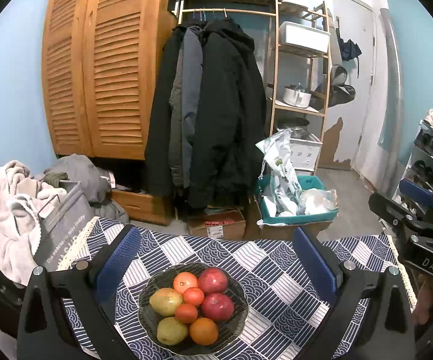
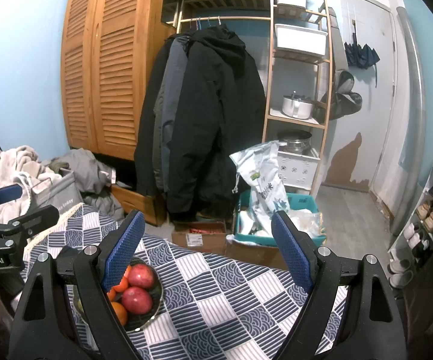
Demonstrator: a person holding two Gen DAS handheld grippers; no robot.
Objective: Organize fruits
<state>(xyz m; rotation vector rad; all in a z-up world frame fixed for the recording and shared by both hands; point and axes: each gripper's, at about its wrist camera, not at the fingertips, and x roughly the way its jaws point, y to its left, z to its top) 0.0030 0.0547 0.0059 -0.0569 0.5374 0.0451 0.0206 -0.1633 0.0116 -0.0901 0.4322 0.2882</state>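
Observation:
A dark glass bowl [image 1: 237, 324] on the patterned tablecloth holds two red apples [image 1: 213, 280], two green-yellow pears [image 1: 166, 301], and several orange and red-orange fruits [image 1: 203, 331]. My left gripper [image 1: 216, 258] is open and empty, above and just behind the bowl. My right gripper [image 2: 206, 246] is open and empty, to the right of the bowl [image 2: 156, 306]; its left finger hides part of the fruit. The right gripper also shows at the right edge of the left wrist view [image 1: 417, 210]. The left gripper shows at the left edge of the right wrist view [image 2: 6, 210].
The tablecloth [image 2: 231, 300] is blue and white. Beyond the table's far edge stand a laundry basket [image 1: 63, 219], cardboard boxes [image 1: 216, 225], a teal crate with bags [image 1: 294, 201], hanging coats [image 1: 210, 111], a wooden shelf [image 1: 300, 69] and a shoe rack [image 2: 432, 210].

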